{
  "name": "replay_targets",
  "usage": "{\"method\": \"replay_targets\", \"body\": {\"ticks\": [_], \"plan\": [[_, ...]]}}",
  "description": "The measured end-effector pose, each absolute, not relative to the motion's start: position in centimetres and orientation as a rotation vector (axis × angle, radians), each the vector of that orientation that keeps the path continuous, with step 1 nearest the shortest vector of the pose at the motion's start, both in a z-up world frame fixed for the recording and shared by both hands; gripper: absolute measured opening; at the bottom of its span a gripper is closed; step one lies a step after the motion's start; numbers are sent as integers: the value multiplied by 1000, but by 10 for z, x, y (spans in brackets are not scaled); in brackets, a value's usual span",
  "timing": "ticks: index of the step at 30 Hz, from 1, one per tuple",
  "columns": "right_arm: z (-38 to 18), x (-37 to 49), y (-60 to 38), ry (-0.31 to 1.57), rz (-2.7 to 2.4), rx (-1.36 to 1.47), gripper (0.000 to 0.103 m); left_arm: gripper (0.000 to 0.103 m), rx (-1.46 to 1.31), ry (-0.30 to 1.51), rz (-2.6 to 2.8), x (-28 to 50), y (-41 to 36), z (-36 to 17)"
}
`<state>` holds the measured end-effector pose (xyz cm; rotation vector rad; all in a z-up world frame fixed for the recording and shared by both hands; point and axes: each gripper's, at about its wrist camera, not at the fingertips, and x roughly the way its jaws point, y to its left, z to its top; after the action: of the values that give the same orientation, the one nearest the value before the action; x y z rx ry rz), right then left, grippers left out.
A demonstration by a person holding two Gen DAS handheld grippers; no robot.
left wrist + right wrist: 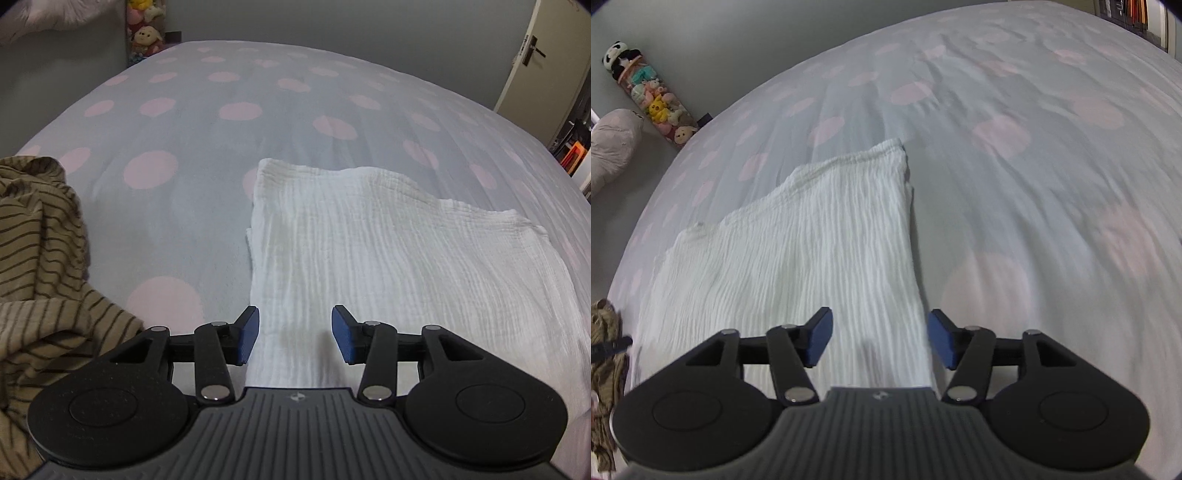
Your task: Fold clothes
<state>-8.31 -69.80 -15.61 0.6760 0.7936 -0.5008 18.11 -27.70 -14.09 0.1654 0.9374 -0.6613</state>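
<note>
A: Left wrist view first, starting at nine o'clock: we see the striped brown garment [40,280] crumpled on the bed [192,206], whose pale sheet carries pink dots. It lies well apart from the white cloth [399,258].

B: And the cloth itself?

A: We find it lying flat and folded from the centre out toward three o'clock, its crinkled surface smooth, its left edge running up toward twelve. Our left gripper [294,335] hovers at six o'clock over that left edge, jaws spread wide with nothing between them; the left blue pad [246,338] sits over the sheet just beside the cloth and the right one is over the cloth.

B: Beyond the bed?

A: Stuffed toys [144,31] at eleven o'clock, a door [543,59] at two.

B: Now the right wrist view.

A: At eight o'clock we catch only a bit of the striped garment. The white cloth [798,243] runs from nine o'clock to the centre. Our right gripper [880,338] hangs at six o'clock above the cloth's near right corner, also wide open and empty, its right pad [942,341] over bare sheet. The picture is blurred toward three o'clock.
</note>
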Motion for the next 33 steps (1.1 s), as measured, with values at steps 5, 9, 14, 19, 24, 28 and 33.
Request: {"method": "replay_targets", "body": {"ticks": [5, 9, 14, 19, 24, 28, 33], "plan": [[-157, -37, -722, 835, -504, 646, 66, 41, 140, 935, -694, 193, -276, -147], [-167, -7, -734, 870, -519, 653, 66, 41, 157, 940, -664, 202, -270, -151], [-180, 15, -731, 901, -551, 630, 69, 41, 144, 946, -670, 206, -265, -152], [-187, 33, -721, 921, -577, 584, 66, 41, 141, 946, -680, 208, -264, -152], [-187, 43, -707, 945, -581, 538, 28, 41, 139, 954, -702, 208, -268, -154], [-178, 48, -695, 961, -574, 499, 15, 41, 134, 949, -708, 207, -267, -153], [-150, 46, -689, 953, -537, 502, 14, 41, 111, 943, -702, 209, -264, -151]]}}
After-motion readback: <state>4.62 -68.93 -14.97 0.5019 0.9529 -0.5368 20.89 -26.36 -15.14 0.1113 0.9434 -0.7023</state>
